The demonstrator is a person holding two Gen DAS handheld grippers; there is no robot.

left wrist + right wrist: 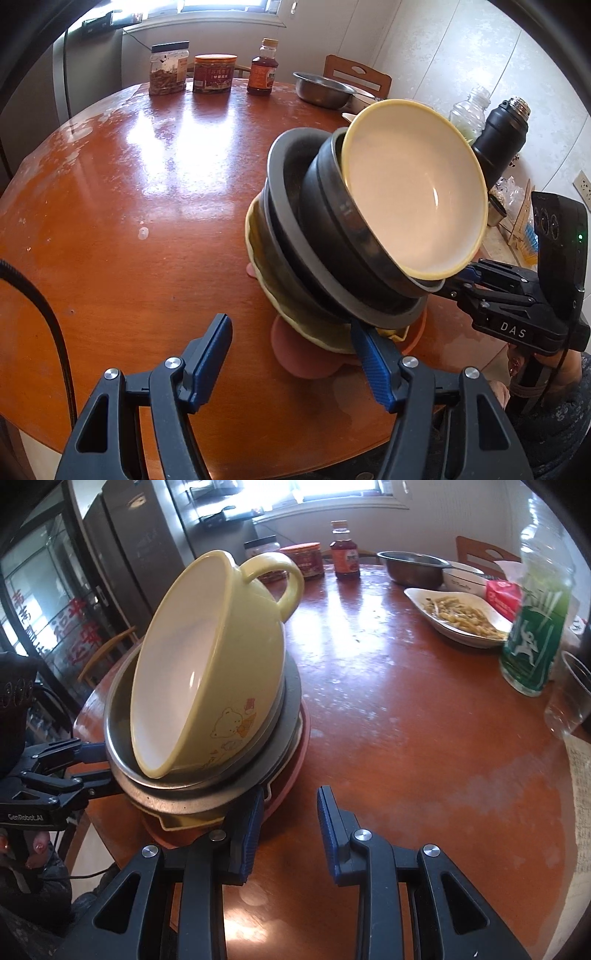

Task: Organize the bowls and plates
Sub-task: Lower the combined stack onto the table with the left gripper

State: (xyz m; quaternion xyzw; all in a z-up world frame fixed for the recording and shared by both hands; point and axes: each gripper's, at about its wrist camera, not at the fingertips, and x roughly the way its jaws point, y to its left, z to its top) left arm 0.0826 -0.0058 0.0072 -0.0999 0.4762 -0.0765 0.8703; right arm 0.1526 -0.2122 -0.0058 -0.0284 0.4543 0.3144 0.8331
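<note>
A stack of dishes stands on the round wooden table (129, 192). A yellow handled bowl (413, 192) (207, 672) with a white inside leans on top, nested in a grey bowl (328, 221) (118, 723). Below lie a grey plate (280, 177), a yellow dish (325, 332) and a pink plate (303, 354) (295, 768). My left gripper (291, 354) is open, its right finger (373, 365) at the stack's near edge. My right gripper (290, 834) is open, its left finger (247, 830) against the stack's edge.
At the back of the table stand two jars (168, 68), a sauce bottle (263, 68) and a steel bowl (321, 88). On the right are a white dish of food (458, 614), a green bottle (535, 627), a glass (569, 698) and a black flask (498, 140).
</note>
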